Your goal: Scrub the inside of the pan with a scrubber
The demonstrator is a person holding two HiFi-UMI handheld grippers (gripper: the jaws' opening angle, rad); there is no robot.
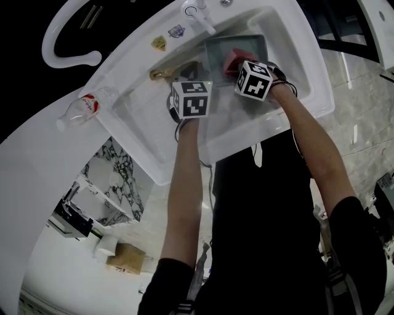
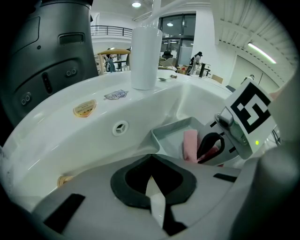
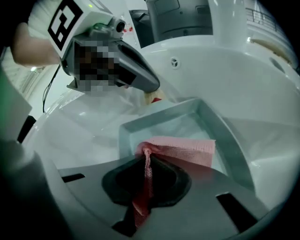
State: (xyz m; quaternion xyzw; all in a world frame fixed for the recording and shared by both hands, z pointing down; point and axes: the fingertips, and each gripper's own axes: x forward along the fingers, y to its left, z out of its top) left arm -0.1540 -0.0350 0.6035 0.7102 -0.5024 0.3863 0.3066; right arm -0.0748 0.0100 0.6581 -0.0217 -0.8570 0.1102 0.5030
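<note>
A grey rectangular pan (image 1: 215,44) lies in the white sink (image 1: 295,58). In the right gripper view my right gripper (image 3: 146,157) is shut on a pink scrubber (image 3: 183,150), which spreads over the near part of the pan (image 3: 220,124). In the head view the scrubber (image 1: 233,60) shows red beside the right gripper (image 1: 239,66). My left gripper (image 2: 151,159) hovers just left of the pan (image 2: 171,133), jaws together, gripping nothing I can see. From there the scrubber (image 2: 190,144) hangs under the right gripper (image 2: 212,146). The left gripper (image 3: 152,86) points down beside the pan's far corner.
A white faucet (image 1: 197,15) rises at the sink's back rim, with stickers (image 1: 159,43) beside it. A brass-coloured object (image 1: 161,74) lies in the basin left of the pan. A clear plastic bottle (image 1: 83,107) lies on the counter at left.
</note>
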